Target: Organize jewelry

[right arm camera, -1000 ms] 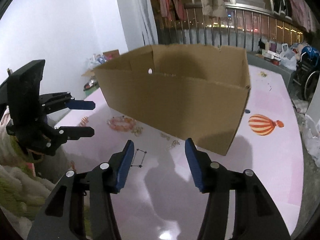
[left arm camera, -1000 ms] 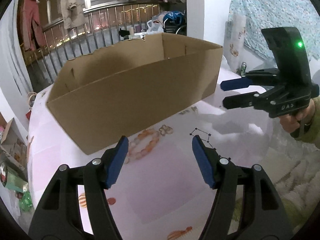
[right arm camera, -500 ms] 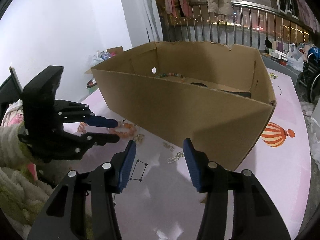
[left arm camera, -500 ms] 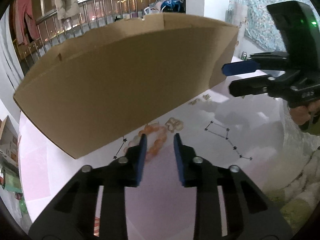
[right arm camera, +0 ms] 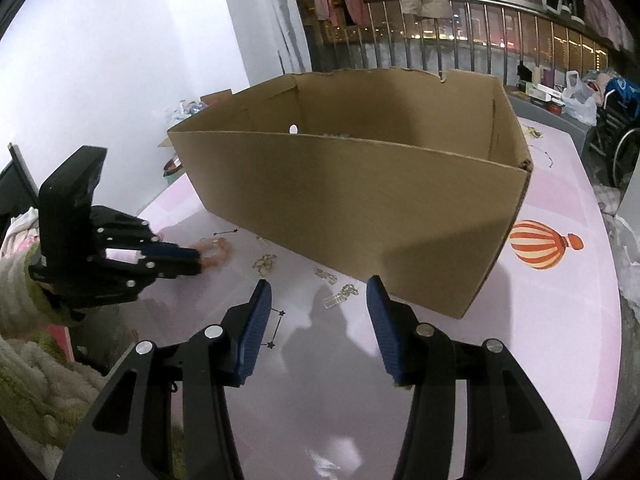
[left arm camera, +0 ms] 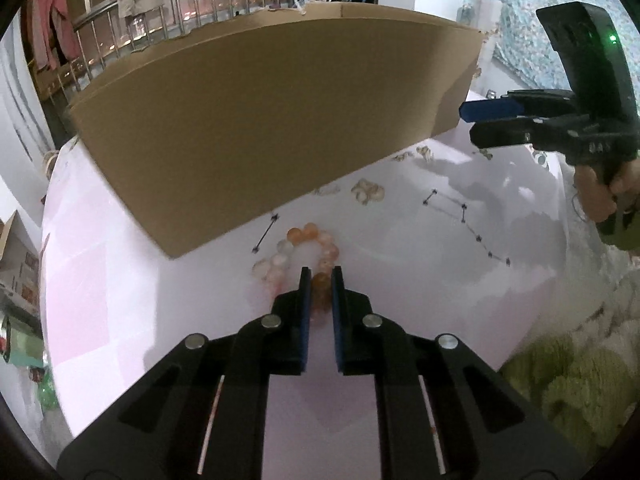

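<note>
Bracelet [left arm camera: 298, 258] lies flat beside the cardboard box [left arm camera: 260, 120]; left gripper [left arm camera: 320, 280] jaws closing on its near beads, right gripper [right arm camera: 318, 300] fingers apart, empty.

Cardboard box [right arm camera: 360, 200] blocking the far side of the pink table [right arm camera: 540, 340], scattered trinkets [right arm camera: 340, 292] along its near wall, bare tabletop nearer, open box top.

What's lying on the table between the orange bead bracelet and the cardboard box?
In the left wrist view, only bare pink table with a small printed arrow mark separates the bead bracelet from the cardboard box.
</note>
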The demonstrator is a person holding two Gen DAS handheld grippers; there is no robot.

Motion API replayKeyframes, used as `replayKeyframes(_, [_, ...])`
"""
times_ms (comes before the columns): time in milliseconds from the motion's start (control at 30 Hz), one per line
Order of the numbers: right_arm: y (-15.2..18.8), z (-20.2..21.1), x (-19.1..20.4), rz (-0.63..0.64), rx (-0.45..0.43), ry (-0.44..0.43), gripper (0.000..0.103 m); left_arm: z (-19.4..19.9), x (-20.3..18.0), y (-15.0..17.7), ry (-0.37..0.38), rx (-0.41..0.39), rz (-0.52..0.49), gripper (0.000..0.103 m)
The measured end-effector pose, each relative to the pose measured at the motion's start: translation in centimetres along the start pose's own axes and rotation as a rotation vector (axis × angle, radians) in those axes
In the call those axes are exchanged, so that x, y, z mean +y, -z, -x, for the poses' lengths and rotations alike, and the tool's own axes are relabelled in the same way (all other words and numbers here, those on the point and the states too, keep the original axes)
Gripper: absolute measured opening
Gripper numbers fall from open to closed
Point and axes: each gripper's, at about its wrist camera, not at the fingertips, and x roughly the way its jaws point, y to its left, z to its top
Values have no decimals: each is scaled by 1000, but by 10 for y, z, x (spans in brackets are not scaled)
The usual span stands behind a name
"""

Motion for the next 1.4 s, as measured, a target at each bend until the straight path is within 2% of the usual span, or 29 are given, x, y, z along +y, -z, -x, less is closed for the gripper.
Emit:
replayKeyframes(67, [-2,1,-2,-8,-6,-4,49,7,0,0,7,-7,3,25])
replayKeyframes(100, [-5,1,-2,-12,-11,-8,49,11,0,0,10,-22,1,41])
replayKeyframes(133, [-6,0,-2,-14,-15,-10,49,18,-1,0,8,-52,-2,48])
replayKeyframes(267, [-14,-1,-1,-18,-32,-18,49,31,0,-5,9,-103,8,48])
replayKeyframes(367, [-17,-3,-2,-27,-39,-18,49,26,8,-8,-7,-101,52,47])
replayKeyframes(400, [-18,-5,-2,-32,-41,-17,49,23,13,-8,-8,-95,68,42])
replayKeyframes(433, [-19,-5,-3,-37,-41,-23,49,20,18,-7,1,-87,88,36])
replayKeyframes(567, [-19,-10,-2,-48,-36,-37,49,11,20,-5,82,-71,135,29])
replayKeyframes(700, [-22,-14,1,-63,-42,-36,49,-3,9,-2,132,-27,122,25])
replayKeyframes(900, [-22,-16,0,-105,-57,-41,49,0,10,2,181,-8,144,21])
replayKeyframes(1100, [-22,-20,-4,-151,-75,-38,49,7,10,9,169,24,130,19])
replayKeyframes(1400, [-20,-23,5,-116,-77,3,49,21,4,21,133,80,72,20])
